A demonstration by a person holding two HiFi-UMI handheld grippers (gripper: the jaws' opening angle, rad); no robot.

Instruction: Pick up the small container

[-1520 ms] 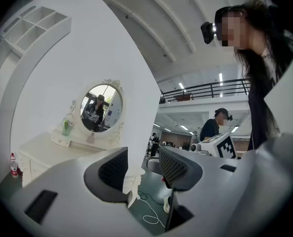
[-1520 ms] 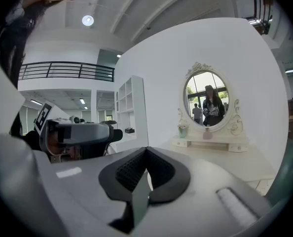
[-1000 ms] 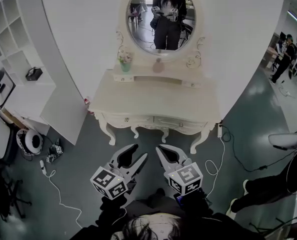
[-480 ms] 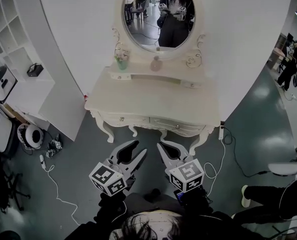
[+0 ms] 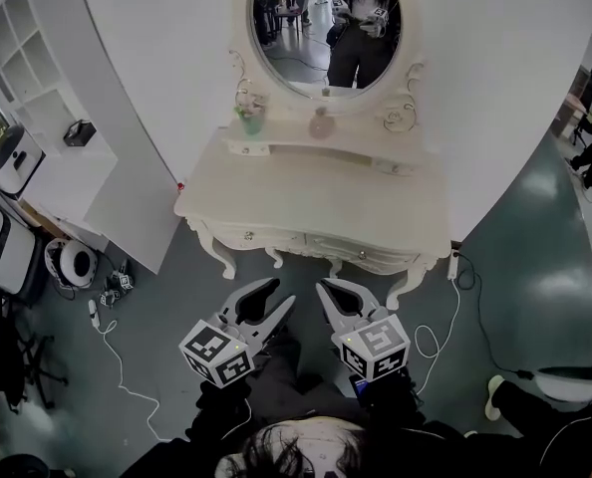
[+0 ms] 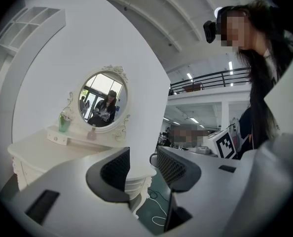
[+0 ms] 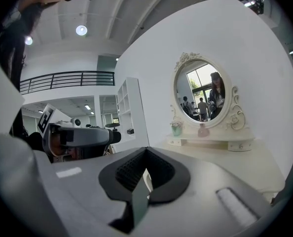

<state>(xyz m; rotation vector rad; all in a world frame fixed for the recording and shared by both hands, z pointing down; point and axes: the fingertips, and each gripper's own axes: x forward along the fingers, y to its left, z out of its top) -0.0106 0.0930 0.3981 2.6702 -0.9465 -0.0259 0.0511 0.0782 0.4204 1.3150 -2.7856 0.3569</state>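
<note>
Head view: looks steeply down on a cream dressing table at the centre of the frame, set against a curved white wall.
Mirror: oval mirror at top centre, above the table's raised back shelf. It reflects a person holding two grippers.
Small pink container: the small pink container stands upright on the back shelf, just under the mirror's lower rim. In the left gripper view it shows left of centre, and in the right gripper view right of centre. It is well apart from both grippers.
Green cup: the green cup is on the same shelf, to the left of the pink container in the frame, with a sprig in it.
Left gripper: the left gripper is at lower centre, in front of the table and over the floor. Its own view shows the jaws standing apart with nothing between them; only the far table edge and floor appear through the gap.
Right gripper: the right gripper is just beside the left one, at lower centre. Its own view shows the jaws together, pads meeting at the tips and gripping nothing.
Shelving: white open shelving at upper left, with a small black box on a ledge.
Floor: grey-green floor, with a white cable trailing at lower left.
</note>
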